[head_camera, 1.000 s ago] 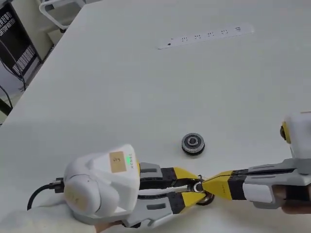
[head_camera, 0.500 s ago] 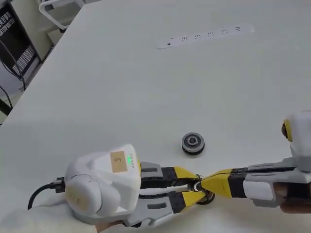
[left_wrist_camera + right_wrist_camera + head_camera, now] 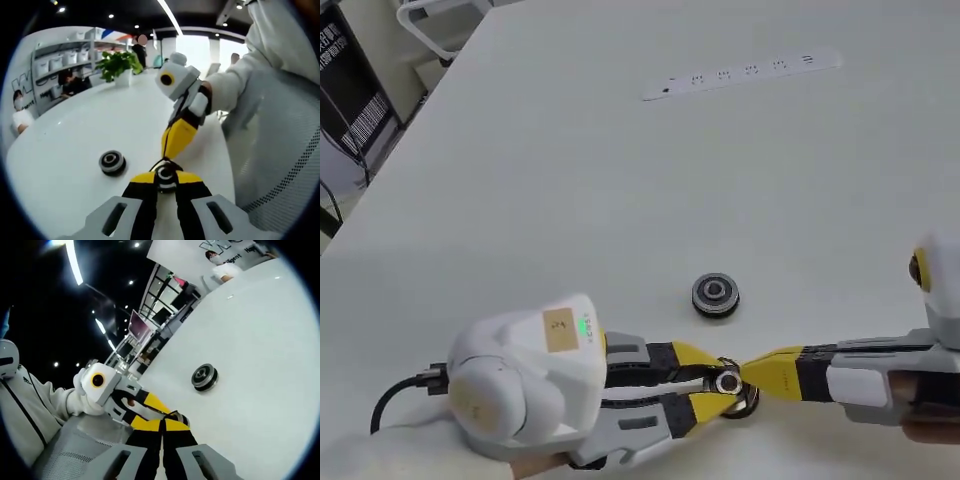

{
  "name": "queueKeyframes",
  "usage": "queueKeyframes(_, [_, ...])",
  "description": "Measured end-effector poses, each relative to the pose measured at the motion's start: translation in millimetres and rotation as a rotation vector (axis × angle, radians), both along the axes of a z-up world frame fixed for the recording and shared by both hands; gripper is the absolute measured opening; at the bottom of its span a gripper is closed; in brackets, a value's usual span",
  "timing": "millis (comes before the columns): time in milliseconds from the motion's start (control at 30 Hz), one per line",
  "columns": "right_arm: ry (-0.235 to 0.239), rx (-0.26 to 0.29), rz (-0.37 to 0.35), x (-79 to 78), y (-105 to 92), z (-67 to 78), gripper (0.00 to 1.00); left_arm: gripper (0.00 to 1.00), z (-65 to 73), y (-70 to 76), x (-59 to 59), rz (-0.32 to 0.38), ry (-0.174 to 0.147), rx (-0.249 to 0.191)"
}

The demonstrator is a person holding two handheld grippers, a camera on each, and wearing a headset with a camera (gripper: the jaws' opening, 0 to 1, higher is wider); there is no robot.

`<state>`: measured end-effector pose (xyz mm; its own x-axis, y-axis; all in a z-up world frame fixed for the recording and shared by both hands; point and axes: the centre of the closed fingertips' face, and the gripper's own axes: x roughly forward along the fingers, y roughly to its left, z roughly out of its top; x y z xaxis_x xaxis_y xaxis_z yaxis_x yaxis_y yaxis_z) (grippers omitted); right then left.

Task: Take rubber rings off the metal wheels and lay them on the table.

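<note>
Now small metal wheel with black rubber ring (image 3: 728,383) sits clamped between yellow jaws of left tool (image 3: 165,178), near front edge of white counter (image 3: 570,180). Right tool (image 3: 748,373) meets it head-on, jaws together, tips at wheel's rim. Second ringed metal wheel (image 3: 716,296) lies flat just beyond, apart.

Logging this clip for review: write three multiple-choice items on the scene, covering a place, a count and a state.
1. Where is the loose wheel? A on a shelf; B on the table beyond the gripper tips; C in a bin.
2. How many metal wheels? A two; B one; C four.
3. The left gripper is: A open, empty; B lying flat; C shut on the held wheel.
Key: B, it lies alone on the table; A, one loose, one held; C, its jaws clamp it.
</note>
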<state>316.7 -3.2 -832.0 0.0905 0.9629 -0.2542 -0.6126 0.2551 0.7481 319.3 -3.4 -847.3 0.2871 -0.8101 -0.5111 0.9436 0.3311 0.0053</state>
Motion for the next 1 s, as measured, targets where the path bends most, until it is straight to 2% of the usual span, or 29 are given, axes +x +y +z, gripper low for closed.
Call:
queueKeyframes(200, [-0.011,0.008,0.017,-3.7,2.4,3.7,0.00,0.13,0.0,1.9,-1.9,-0.008,-0.006,0.007])
queueKeyframes(333, [-0.024,0.033,0.030,-5.8,5.2,9.4,0.00,0.12,-0.1,0.7,-3.1,-0.016,-0.006,0.010])
queueKeyframes(400, [-0.010,0.080,0.017,-3.1,5.9,18.0,0.00,0.11,0.1,1.1,-3.0,-0.018,-0.009,0.015])
queueKeyframes(467, [-0.050,0.010,0.017,-0.7,2.4,7.5,0.00,0.11,0.2,2.1,-2.8,-0.019,-0.011,0.022])
queueKeyframes(500, [-0.036,0.024,0.015,-1.4,3.2,8.9,0.00,0.11,0.3,2.4,-2.6,-0.018,-0.012,0.024])
queueKeyframes(533, [-0.022,0.038,0.011,-2.6,3.3,10.5,0.00,0.10,0.9,5.1,-1.6,-0.020,-0.020,0.045])
queueKeyframes(633, [-0.038,0.027,0.006,-1.3,2.6,9.6,0.00,0.10,6.1,7.8,0.8,-0.019,-0.039,0.057])
queueKeyframes(700, [-0.049,0.002,0.006,-0.3,1.7,6.0,0.00,0.12,12.0,8.3,1.7,-0.016,-0.040,0.047])
queueKeyframes(767, [-0.040,0.007,0.008,-1.2,2.0,6.4,0.00,0.15,17.8,8.1,2.5,-0.015,-0.051,0.038])
queueKeyframes(900, [-0.056,-0.019,0.010,-1.0,-0.7,4.2,0.00,0.18,28.3,5.2,4.4,-0.012,-0.064,0.012])
queueKeyframes(1000, [-0.062,-0.027,0.008,-0.9,-3.8,5.5,0.00,0.27,33.0,2.4,3.2,-0.022,-0.072,0.005])
